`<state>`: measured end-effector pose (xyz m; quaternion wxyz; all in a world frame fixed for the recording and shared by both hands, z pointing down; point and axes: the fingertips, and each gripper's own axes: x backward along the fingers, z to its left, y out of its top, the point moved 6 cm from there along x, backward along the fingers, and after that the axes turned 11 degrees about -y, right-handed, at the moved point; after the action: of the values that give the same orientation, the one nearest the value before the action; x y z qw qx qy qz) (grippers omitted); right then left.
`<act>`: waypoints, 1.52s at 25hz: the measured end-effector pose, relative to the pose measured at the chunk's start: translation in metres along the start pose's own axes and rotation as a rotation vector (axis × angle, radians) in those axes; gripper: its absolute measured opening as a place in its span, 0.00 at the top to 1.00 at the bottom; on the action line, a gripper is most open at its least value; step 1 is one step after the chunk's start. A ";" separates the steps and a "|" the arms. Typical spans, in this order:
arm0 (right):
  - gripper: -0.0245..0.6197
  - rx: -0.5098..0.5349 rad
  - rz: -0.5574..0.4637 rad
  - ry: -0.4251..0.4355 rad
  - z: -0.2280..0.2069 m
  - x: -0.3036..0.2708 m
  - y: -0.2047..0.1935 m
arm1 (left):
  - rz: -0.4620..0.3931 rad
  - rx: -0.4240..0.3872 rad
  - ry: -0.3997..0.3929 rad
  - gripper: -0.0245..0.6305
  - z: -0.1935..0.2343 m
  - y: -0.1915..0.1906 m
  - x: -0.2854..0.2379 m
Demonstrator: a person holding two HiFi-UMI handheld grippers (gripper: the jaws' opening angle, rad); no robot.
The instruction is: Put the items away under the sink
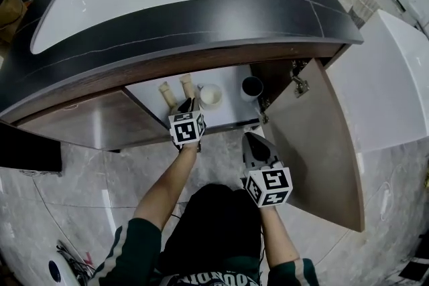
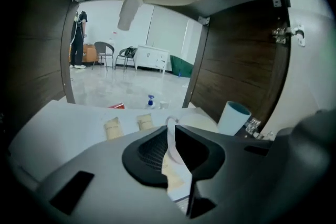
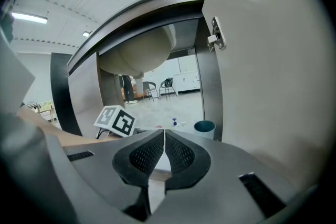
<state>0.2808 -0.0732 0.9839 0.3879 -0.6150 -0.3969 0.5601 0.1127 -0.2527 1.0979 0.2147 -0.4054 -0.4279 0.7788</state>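
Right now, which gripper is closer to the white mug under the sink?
Left. The left gripper has its jaws closed on the mug inside the cabinet; the right gripper hangs outside, jaws together.

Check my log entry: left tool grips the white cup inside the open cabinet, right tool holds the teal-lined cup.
Wrong on the right tool: the right gripper view shows its jaws together, empty, with the teal-lined cup standing in the cabinet beyond. The left tool does grip the white cup inside the open cabinet.
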 end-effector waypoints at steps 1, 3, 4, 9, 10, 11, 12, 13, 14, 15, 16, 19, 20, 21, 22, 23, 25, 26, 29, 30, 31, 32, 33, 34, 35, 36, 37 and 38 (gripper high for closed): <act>0.90 -0.001 -0.005 -0.001 0.002 0.003 0.006 | -0.031 -0.019 -0.030 0.89 -0.009 0.003 0.012; 0.90 -0.015 -0.008 -0.003 0.006 0.009 0.022 | -0.077 -0.088 -0.093 0.94 -0.029 0.013 0.040; 0.90 -0.024 -0.008 -0.003 0.009 0.012 0.032 | -0.088 -0.126 -0.123 0.95 -0.039 0.022 0.054; 0.90 -0.012 0.040 0.004 0.034 0.049 0.115 | -0.073 -0.326 -0.259 0.95 -0.092 0.097 0.125; 0.90 -0.006 0.057 0.004 0.039 0.062 0.135 | -0.053 -0.357 -0.274 0.95 -0.105 0.112 0.142; 0.90 -0.005 0.073 0.004 0.043 0.076 0.155 | -0.035 -0.380 -0.284 0.95 -0.117 0.127 0.160; 0.90 -0.007 0.085 0.004 0.047 0.090 0.175 | -0.022 -0.394 -0.291 0.95 -0.127 0.141 0.177; 0.90 -0.011 0.090 0.004 0.051 0.103 0.196 | -0.012 -0.400 -0.296 0.95 -0.137 0.157 0.194; 0.90 -0.015 0.091 0.005 0.055 0.115 0.218 | -0.005 -0.404 -0.300 0.95 -0.145 0.175 0.211; 0.90 -0.015 0.090 0.006 0.060 0.127 0.241 | -0.001 -0.406 -0.303 0.95 -0.154 0.194 0.227; 0.90 -0.013 0.089 0.008 0.064 0.139 0.265 | 0.001 -0.405 -0.305 0.95 -0.162 0.214 0.244; 0.90 0.004 0.094 -0.008 0.079 0.191 0.330 | 0.004 -0.405 -0.318 0.95 -0.194 0.268 0.303; 0.90 0.010 0.091 -0.016 0.083 0.209 0.351 | 0.002 -0.412 -0.326 0.95 -0.206 0.287 0.324; 0.90 0.014 0.082 -0.019 0.087 0.227 0.373 | -0.003 -0.415 -0.332 0.95 -0.218 0.307 0.345; 0.90 0.016 0.070 -0.019 0.092 0.244 0.393 | -0.010 -0.406 -0.333 0.95 -0.229 0.327 0.366; 0.90 0.015 0.058 -0.016 0.097 0.260 0.413 | -0.017 -0.381 -0.328 0.95 -0.240 0.346 0.388; 0.90 0.012 0.036 -0.008 0.110 0.294 0.445 | -0.030 -0.327 -0.313 0.95 -0.263 0.377 0.432; 0.90 0.014 0.022 -0.004 0.118 0.311 0.459 | -0.035 -0.322 -0.307 0.95 -0.272 0.389 0.452; 0.90 0.032 -0.036 0.008 0.139 0.352 0.498 | -0.062 -0.358 -0.288 0.95 -0.283 0.427 0.499; 0.90 0.030 -0.049 0.013 0.146 0.362 0.507 | -0.075 -0.365 -0.280 0.95 -0.282 0.437 0.512; 0.90 0.026 -0.055 0.018 0.152 0.371 0.514 | -0.084 -0.368 -0.276 0.95 -0.280 0.446 0.525; 0.90 0.021 -0.059 0.025 0.159 0.377 0.520 | -0.090 -0.374 -0.276 0.95 -0.278 0.455 0.536; 0.90 0.018 -0.062 0.032 0.166 0.380 0.527 | -0.094 -0.383 -0.277 0.95 -0.274 0.463 0.545; 0.90 0.017 -0.064 0.039 0.174 0.381 0.534 | -0.100 -0.391 -0.279 0.95 -0.268 0.471 0.553; 0.90 0.018 -0.066 0.044 0.182 0.380 0.540 | -0.106 -0.398 -0.283 0.95 -0.262 0.479 0.559; 0.90 0.017 -0.069 0.048 0.190 0.378 0.546 | -0.110 -0.403 -0.286 0.95 -0.254 0.486 0.565; 0.90 0.016 -0.073 0.049 0.200 0.374 0.551 | -0.114 -0.405 -0.286 0.95 -0.244 0.493 0.570; 0.90 0.016 -0.077 0.050 0.210 0.370 0.555 | -0.121 -0.402 -0.284 0.95 -0.234 0.501 0.576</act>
<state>0.1224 0.0615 0.3161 0.4238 -0.6102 -0.4059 0.5323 -0.0239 -0.0163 0.3479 0.1135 -0.3001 -0.6236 0.7129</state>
